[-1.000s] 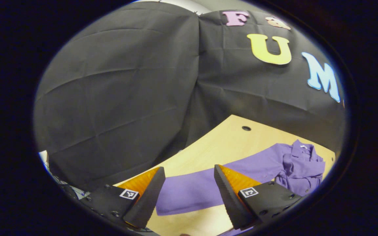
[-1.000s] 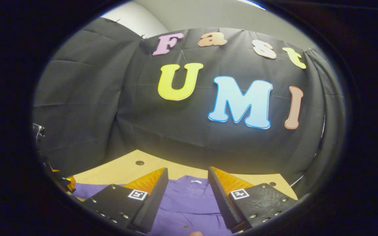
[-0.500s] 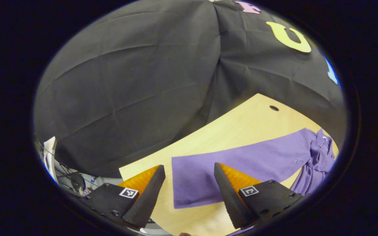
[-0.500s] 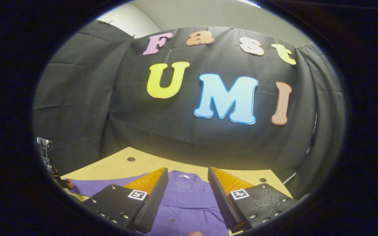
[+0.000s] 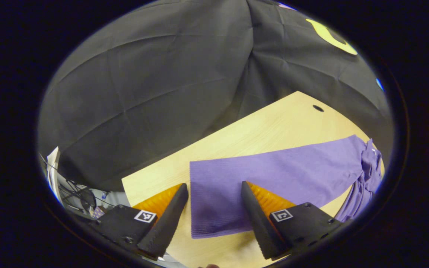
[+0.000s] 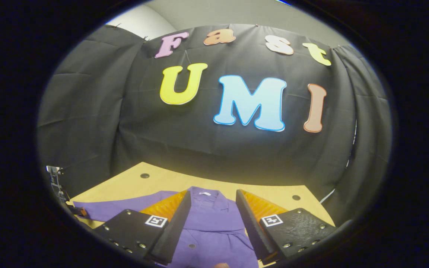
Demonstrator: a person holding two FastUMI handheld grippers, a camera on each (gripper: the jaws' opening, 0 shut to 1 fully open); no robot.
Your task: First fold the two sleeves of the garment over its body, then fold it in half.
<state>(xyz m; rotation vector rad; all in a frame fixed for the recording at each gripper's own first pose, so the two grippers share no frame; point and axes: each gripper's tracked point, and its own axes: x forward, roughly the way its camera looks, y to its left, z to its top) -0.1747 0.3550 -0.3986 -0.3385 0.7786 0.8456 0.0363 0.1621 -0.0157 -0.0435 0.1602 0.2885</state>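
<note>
A purple long-sleeved shirt made of soft cloth [image 6: 214, 227] is laid out flat on the light wooden counter [image 5: 259, 130]. In the left gripper view, one long purple sleeve [image 5: 274, 175] is stretched straight out across the counter, and its cuff end is seen between the two fingers of the left tool [image 5: 212, 216]. The fingers of that tool are held wide apart, one on each side of the cuff, and nothing is squeezed by them (whether the tips touch the counter cannot be told). The bunched body of the shirt is seen far off at the right edge of that view.

In the right gripper view, the collar [image 6: 209, 197] and the buttoned front of the shirt are seen between the fingers of the right tool [image 6: 210, 223], which are also held wide apart with nothing gripped. The sleeve is seen running off to the left. A small round hole [image 6: 145, 175] is seen in the counter near the back.
</note>
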